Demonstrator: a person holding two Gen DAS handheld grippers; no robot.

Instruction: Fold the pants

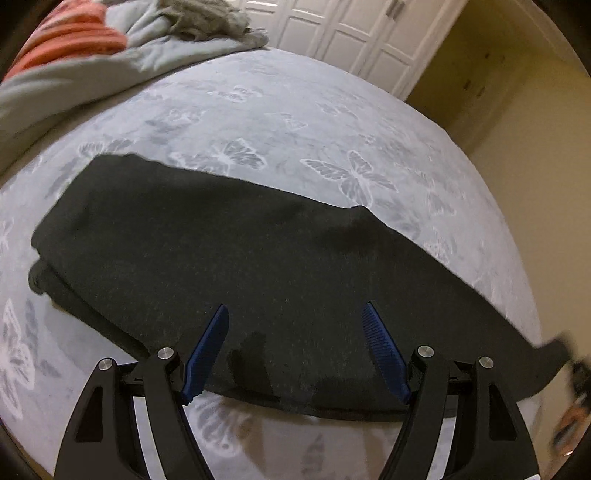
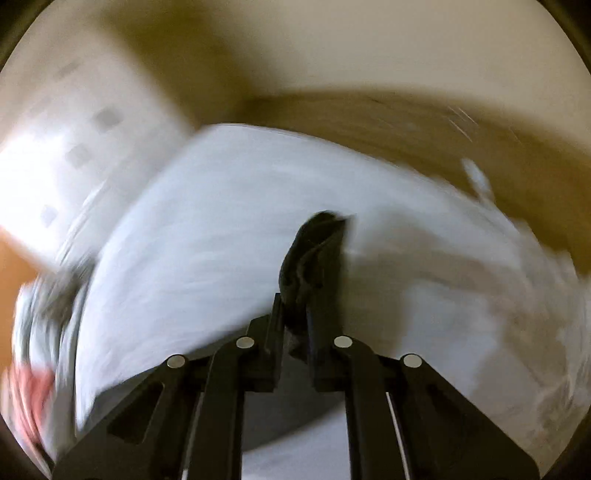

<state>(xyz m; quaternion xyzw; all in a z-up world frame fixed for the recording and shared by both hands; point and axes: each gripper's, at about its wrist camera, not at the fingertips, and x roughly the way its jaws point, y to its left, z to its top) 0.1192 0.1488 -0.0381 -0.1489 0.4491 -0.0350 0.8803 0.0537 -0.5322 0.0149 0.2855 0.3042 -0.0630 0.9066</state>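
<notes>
The black pants (image 1: 229,258) lie folded lengthwise across the bed's butterfly-print sheet (image 1: 295,122) in the left wrist view, running from far left to near right. My left gripper (image 1: 295,314) is open, its blue pads (image 1: 207,350) hovering over the pants' near edge and holding nothing. In the right wrist view, which is motion-blurred, my right gripper (image 2: 301,295) is shut on a bunched end of the black pants (image 2: 314,251), lifted above the pale sheet (image 2: 203,240). That gripper shows blurred at the far right of the left wrist view (image 1: 576,376).
A grey blanket (image 1: 92,74) and a red striped pillow (image 1: 70,33) are piled at the bed's far left. White closet doors (image 1: 351,33) stand beyond the bed. The bed's right edge (image 1: 491,192) drops to a yellowish floor.
</notes>
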